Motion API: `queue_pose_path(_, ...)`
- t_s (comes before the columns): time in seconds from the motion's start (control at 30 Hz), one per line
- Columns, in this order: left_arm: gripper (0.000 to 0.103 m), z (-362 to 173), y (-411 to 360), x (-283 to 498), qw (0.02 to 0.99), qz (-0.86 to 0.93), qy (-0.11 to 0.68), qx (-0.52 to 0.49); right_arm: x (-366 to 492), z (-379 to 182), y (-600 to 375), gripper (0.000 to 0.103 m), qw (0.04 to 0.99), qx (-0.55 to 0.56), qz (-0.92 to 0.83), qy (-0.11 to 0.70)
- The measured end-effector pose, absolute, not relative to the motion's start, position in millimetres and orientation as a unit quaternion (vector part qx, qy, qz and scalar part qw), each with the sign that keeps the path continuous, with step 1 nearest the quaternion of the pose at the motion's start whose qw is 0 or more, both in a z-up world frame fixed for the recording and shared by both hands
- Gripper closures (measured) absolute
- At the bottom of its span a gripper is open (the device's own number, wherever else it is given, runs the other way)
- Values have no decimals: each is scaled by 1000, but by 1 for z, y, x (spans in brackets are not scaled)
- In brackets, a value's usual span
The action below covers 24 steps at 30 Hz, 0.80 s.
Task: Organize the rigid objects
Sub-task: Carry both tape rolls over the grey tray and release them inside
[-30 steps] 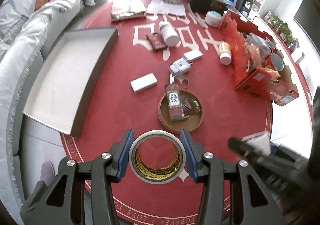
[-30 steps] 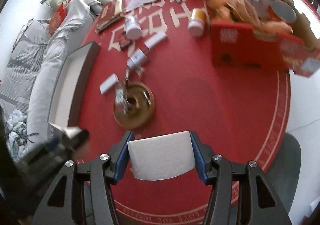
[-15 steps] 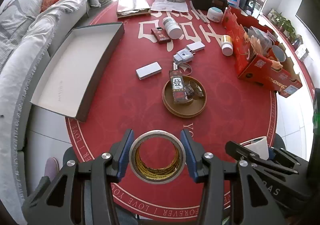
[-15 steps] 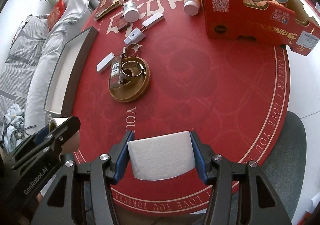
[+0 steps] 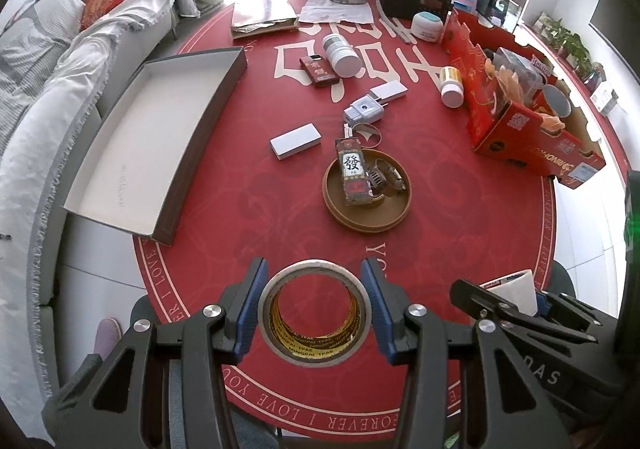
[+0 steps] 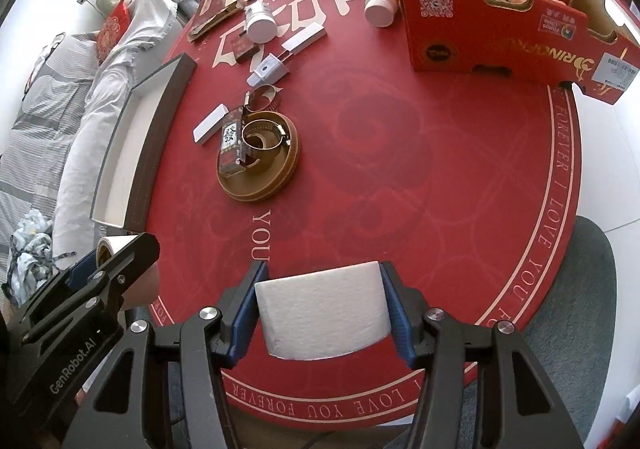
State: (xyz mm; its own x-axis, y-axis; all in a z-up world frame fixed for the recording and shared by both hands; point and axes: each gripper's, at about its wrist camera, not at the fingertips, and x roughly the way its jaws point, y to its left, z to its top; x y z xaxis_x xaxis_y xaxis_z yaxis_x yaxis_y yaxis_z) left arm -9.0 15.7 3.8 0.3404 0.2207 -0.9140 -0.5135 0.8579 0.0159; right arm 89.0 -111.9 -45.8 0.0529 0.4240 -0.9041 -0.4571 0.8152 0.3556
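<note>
My left gripper (image 5: 314, 313) is shut on a roll of tape (image 5: 314, 345) with a gold inner label, held above the near edge of the round red table (image 5: 460, 209). My right gripper (image 6: 322, 313) is shut on a white paper roll (image 6: 322, 313), also above the near edge. Each gripper shows in the other's view: the right gripper at the lower right of the left wrist view (image 5: 516, 301), the left gripper at the lower left of the right wrist view (image 6: 120, 261). A round wooden dish (image 5: 366, 193) at mid-table holds a mahjong-print box (image 5: 352, 173) and metal rings.
An open, empty dark-sided box lid (image 5: 152, 137) sits at the table's left edge. A red cardboard box (image 5: 516, 105) full of items stands at right. Small white boxes (image 5: 296, 141), a plug adapter (image 5: 362, 113), jars (image 5: 340, 53) and papers lie farther back. A sofa (image 5: 60, 61) is at left.
Both grippers have pulled back and up from the table with their loads still held; more of the table shows now. The right gripper's view has steadied after blur.
</note>
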Motion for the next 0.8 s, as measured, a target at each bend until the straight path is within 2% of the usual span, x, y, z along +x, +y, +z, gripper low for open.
queue_pose_path(0.27,51,6,17,-10,809,227,524,-140,89,-42,-112,46,728,-17,301,615)
queue_pose_path(0.47,51,27,28,-13,817,232,506,-151,87,-23,-110,46,742,-23,307,595)
queue_pose_path(0.6,51,69,44,-10,833,231,474,-167,93,15,-105,46,753,-9,328,570)
queue_pose_path(0.8,51,154,74,-5,861,252,411,-165,111,109,-78,46,763,23,399,508)
